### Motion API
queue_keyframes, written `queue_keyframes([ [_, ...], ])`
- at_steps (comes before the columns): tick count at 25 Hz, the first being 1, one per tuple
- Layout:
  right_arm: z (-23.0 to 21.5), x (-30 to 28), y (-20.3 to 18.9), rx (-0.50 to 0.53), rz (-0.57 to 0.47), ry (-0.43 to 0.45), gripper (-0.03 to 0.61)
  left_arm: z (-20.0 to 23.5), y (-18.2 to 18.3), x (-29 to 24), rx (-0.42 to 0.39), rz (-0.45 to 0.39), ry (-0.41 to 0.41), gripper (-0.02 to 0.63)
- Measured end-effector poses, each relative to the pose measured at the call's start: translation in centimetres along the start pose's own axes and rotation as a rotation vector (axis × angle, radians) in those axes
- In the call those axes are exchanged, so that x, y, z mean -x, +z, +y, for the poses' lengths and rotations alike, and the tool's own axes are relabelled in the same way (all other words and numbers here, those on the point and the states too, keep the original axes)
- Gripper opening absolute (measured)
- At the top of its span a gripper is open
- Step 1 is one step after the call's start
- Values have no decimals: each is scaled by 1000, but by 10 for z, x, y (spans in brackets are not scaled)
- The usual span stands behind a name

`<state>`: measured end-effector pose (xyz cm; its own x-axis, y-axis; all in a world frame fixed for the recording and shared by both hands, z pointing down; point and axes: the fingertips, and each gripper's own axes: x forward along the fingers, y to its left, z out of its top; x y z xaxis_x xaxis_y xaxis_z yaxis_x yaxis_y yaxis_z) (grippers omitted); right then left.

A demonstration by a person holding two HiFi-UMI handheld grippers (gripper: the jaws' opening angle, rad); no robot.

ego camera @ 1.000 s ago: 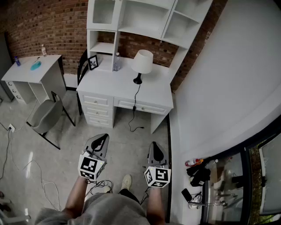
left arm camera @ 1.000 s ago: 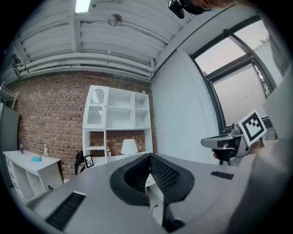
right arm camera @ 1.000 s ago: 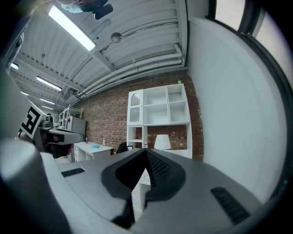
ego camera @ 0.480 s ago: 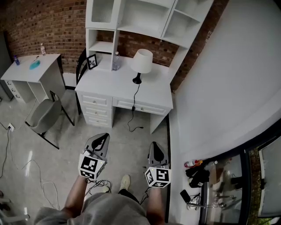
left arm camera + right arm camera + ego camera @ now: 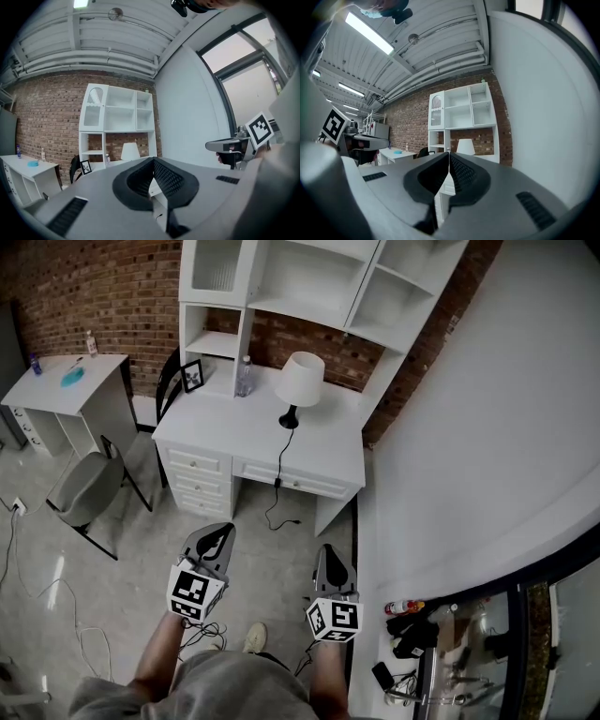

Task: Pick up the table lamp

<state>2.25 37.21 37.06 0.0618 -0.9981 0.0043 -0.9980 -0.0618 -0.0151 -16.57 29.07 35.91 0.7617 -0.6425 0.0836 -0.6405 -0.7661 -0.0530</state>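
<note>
- Left gripper [image 5: 225, 530] and right gripper [image 5: 327, 551]: jaws pressed together, empty; left unopened, they could topple the table lamp [image 5: 300, 381].
- Cord [image 5: 278, 461] over the desk [image 5: 220, 432] edge: may snag on lifting.

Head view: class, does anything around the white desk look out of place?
Yes. The table lamp stands upright on the desk, but its black cord trails over the front edge and dangles loose toward the floor.

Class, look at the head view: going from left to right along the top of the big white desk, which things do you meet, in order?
picture frame → clear bottle → table lamp
</note>
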Motion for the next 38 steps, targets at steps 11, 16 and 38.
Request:
queue_keyframes([
  [11,-54,-47,-11,-4,4,92,25,-6,-2,-64,7,2,97,3],
  [16,-61,-68,-19,-20,6,118,25,2,-2,-85,4,13,113,3],
  [38,-98,-311,-12,-26,18,85,25,145,14,-295,14,16,42,3],
])
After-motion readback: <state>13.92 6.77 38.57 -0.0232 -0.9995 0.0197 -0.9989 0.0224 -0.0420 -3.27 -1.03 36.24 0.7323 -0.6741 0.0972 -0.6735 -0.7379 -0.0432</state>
